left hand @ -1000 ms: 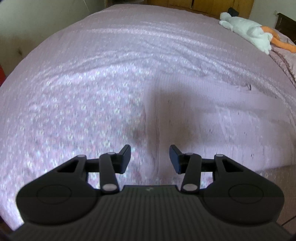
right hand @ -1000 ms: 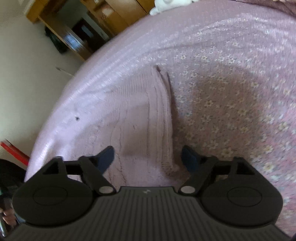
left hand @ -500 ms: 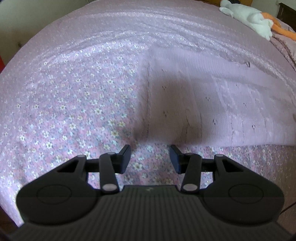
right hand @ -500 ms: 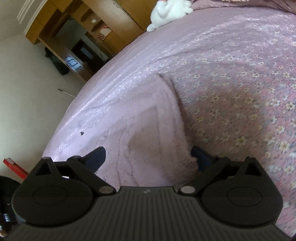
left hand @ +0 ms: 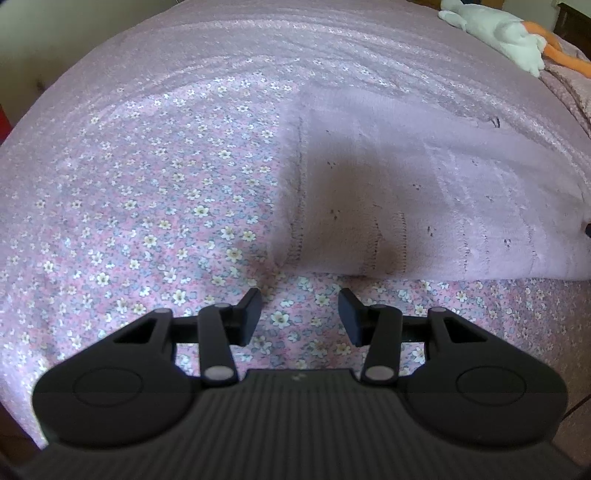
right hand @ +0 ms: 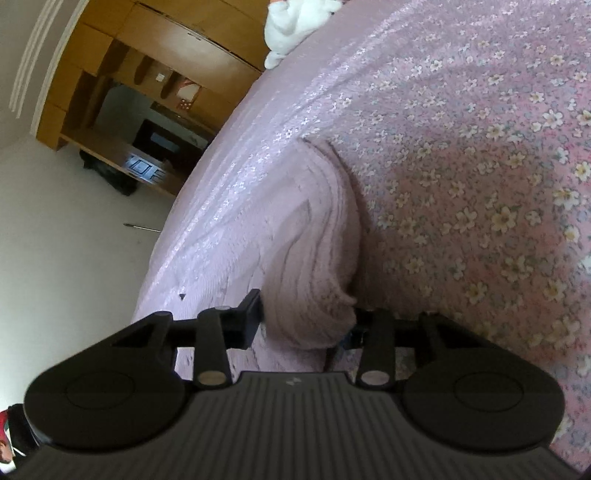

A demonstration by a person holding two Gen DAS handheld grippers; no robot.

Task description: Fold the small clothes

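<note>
A pale pink knitted garment [left hand: 424, 206] lies spread flat on the bed [left hand: 147, 192], over the flowered sheet. The left gripper [left hand: 298, 314] hovers above the sheet just short of the garment's near edge, its jaws wide apart with nothing between them. The right gripper [right hand: 304, 315] is at the garment's [right hand: 295, 251] corner; its jaws have closed in on a bunched fold of the knit, which is gathered and lifted off the bed there. A white stuffed toy [left hand: 498, 33] lies at the far end of the bed, well apart from the garment.
</note>
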